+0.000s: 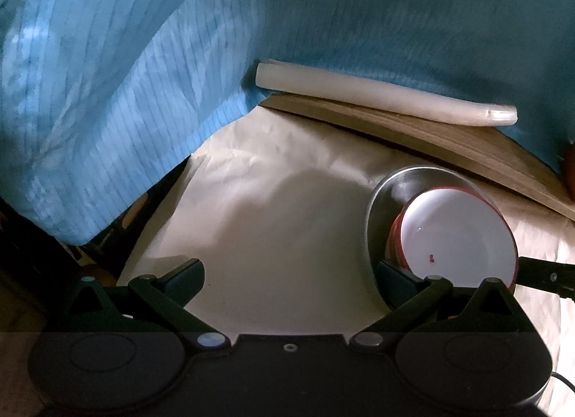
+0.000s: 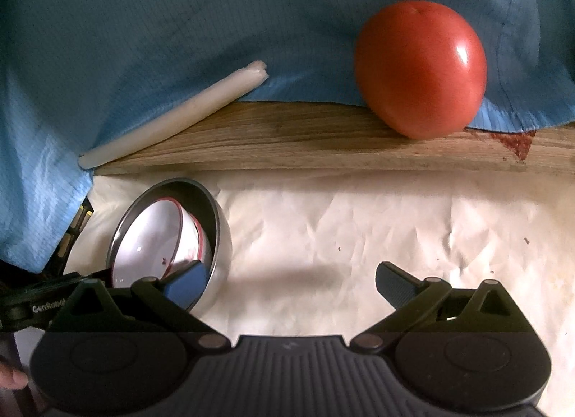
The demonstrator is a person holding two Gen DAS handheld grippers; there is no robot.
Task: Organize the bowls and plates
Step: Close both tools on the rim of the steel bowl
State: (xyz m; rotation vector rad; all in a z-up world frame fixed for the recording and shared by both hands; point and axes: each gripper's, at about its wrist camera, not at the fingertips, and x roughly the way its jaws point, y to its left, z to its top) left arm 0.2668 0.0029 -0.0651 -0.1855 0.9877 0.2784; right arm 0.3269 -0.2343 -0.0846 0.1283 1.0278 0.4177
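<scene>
The white bowl (image 2: 151,237) w/ a red rim sits tilted inside the metal bowl (image 2: 221,237), on the white paper (image 2: 359,223) at the left of the right cam view. There may be a 2nd red-rim bowl under it, can't tell. It looks hard & smooth, so prob slippery, and could chip if dropped. The metal one looks light & stiff. Best spot to grab is the rim, one finger in, one out. The right gripper (image 2: 293,286) is spread wide w/ nothing in it; its left finger is just by the metal bowl. The left gripper (image 1: 291,280) is spread too, empty, w/ the bowls at its right finger. Far off: a wood board (image 2: 323,137), a tomato (image 2: 420,68) on it, a white stick (image 2: 172,115), blue cloth (image 2: 179,22).
</scene>
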